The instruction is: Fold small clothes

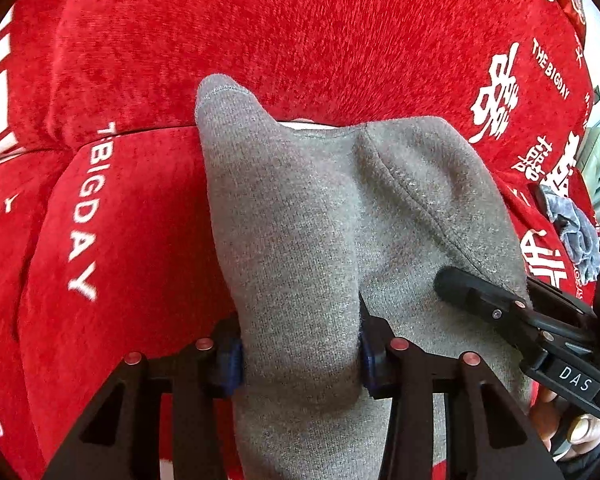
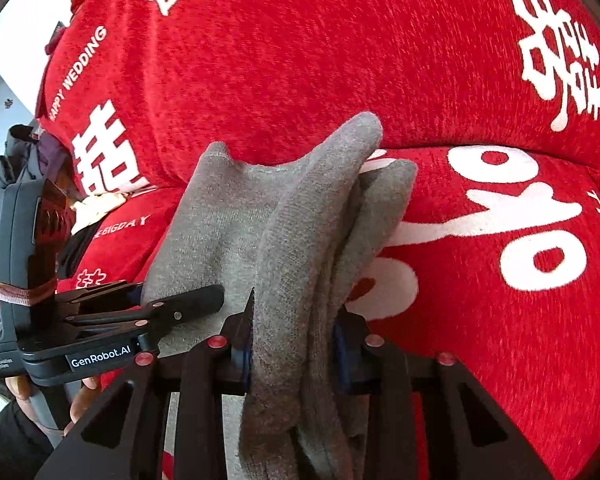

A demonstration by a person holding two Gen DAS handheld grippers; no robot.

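Note:
A small grey knit garment [image 1: 320, 208] is held up above a red sofa cover. My left gripper [image 1: 300, 356] is shut on one bunched edge of it; the cloth fills the gap between the blue pads. My right gripper [image 2: 292, 348] is shut on another bunched edge of the same garment [image 2: 300, 240], with several layers hanging between its pads. The right gripper's black fingers [image 1: 472, 292] show at the right of the left wrist view, pressed on the cloth. The left gripper's fingers [image 2: 184, 304] show at the left of the right wrist view.
The red plush sofa cover [image 1: 300, 32] with white lettering fills both views, backrest above, seat below [image 2: 500, 280]. A grey-blue crumpled cloth [image 1: 576, 232] lies on the seat at the right. Dark clothes [image 2: 16, 168] and a pale cloth [image 2: 100, 208] lie at the left.

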